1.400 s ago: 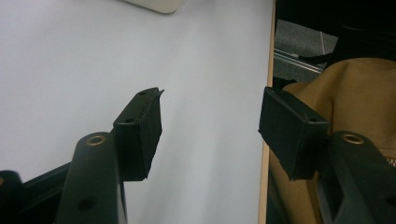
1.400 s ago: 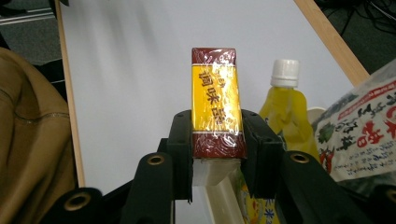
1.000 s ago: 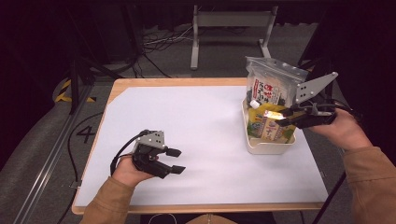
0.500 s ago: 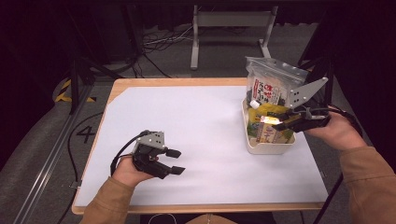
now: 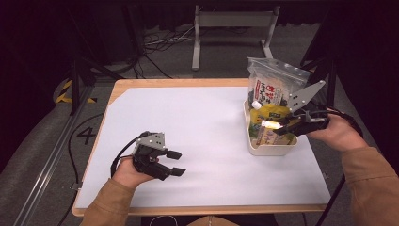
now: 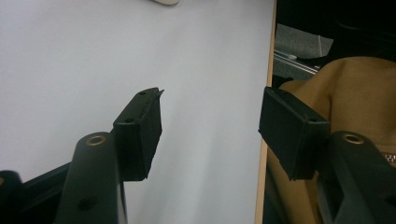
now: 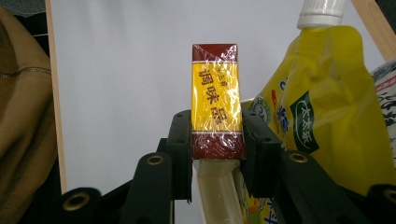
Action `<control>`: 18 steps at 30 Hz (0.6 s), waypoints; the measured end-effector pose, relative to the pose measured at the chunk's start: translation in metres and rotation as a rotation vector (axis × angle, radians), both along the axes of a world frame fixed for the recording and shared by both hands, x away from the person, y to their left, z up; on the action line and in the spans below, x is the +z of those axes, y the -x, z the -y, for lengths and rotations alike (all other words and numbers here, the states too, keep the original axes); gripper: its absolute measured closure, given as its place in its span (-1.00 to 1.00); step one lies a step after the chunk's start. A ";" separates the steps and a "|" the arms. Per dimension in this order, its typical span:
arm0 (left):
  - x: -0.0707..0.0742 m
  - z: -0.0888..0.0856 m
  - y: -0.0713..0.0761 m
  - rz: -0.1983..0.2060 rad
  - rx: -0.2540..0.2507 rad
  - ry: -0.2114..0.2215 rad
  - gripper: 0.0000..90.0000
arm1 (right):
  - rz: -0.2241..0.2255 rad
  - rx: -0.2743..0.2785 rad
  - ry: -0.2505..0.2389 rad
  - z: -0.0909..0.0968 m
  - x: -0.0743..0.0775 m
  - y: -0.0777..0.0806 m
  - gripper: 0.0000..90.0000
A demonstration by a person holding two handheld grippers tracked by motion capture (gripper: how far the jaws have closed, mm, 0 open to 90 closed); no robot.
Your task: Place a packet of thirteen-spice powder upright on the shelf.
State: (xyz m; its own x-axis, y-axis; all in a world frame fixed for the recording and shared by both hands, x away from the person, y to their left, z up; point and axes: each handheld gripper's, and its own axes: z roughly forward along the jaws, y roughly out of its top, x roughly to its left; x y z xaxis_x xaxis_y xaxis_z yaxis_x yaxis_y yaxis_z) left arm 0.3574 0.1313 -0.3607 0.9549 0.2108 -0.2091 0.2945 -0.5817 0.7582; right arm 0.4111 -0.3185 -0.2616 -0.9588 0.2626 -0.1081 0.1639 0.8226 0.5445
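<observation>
We pinch the wrapped yellow-and-maroon box (image 7: 217,100) in our right gripper (image 7: 217,154) above the white plastic bin (image 5: 273,149) at right; next we carry it out leftward. Our left gripper (image 5: 174,164) rests spread, empty.

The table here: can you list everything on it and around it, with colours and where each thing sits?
Table: one, white top with wooden edge, centre.
Tray: one, cream, at the table's right side.
Small box: one, yellow and dark red, wrapped in film, over the tray, clamped in the right claw.
Spouted pouch: one, yellow with white cap, standing in the tray.
Clear bag: one, with printed packets inside, at the tray's far end.
Metal stand: one, grey, on the floor behind the table.
Left claw: black, open and bare, front left.
Right claw: black, shut on the box.
Sleeves: two, tan, at the bottom.
</observation>
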 end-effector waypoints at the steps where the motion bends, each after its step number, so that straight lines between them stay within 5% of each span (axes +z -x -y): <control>1: 0.000 0.000 0.000 0.001 0.001 -0.002 -0.12 | -0.001 0.001 0.001 0.000 0.000 0.000 0.51; 13: -0.001 -0.001 -0.001 -0.005 -0.003 0.000 -0.12 | -0.062 0.037 -0.014 0.006 0.002 -0.012 0.51; 18: -0.001 -0.001 -0.001 -0.006 -0.004 -0.001 -0.12 | -0.052 0.048 0.038 -0.003 -0.001 -0.011 0.51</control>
